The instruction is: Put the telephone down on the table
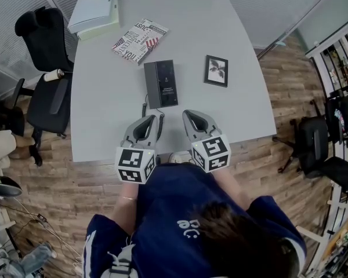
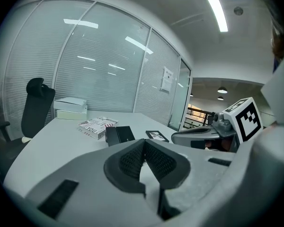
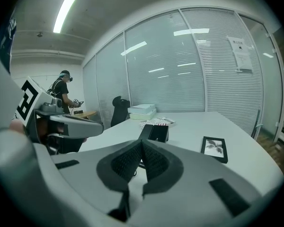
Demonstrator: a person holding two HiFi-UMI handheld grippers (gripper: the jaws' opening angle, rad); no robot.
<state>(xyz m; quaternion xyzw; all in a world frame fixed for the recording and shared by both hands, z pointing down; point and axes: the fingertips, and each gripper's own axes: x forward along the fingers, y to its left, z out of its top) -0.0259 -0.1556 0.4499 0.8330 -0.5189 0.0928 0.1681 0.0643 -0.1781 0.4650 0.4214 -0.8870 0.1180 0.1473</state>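
A black desk telephone (image 1: 160, 84) lies flat near the middle of the grey table (image 1: 104, 117), its handset along its left side and a dark cord (image 1: 144, 107) trailing toward the near edge. My left gripper (image 1: 152, 119) and right gripper (image 1: 187, 113) hover side by side over the table's near edge, just short of the phone, both shut with nothing between the jaws. The left gripper view has its closed pads (image 2: 132, 161) in front and the telephone (image 2: 119, 135) beyond. In the right gripper view the jaws (image 3: 142, 144) meet, and the telephone (image 3: 154, 132) sits ahead.
A magazine (image 1: 140, 40) and a stack of white boxes (image 1: 94, 11) lie at the far left of the table. A small framed picture (image 1: 216, 70) sits right of the phone. Black office chairs stand at the left (image 1: 43, 68) and right (image 1: 319, 149). A person (image 3: 61, 91) stands far off.
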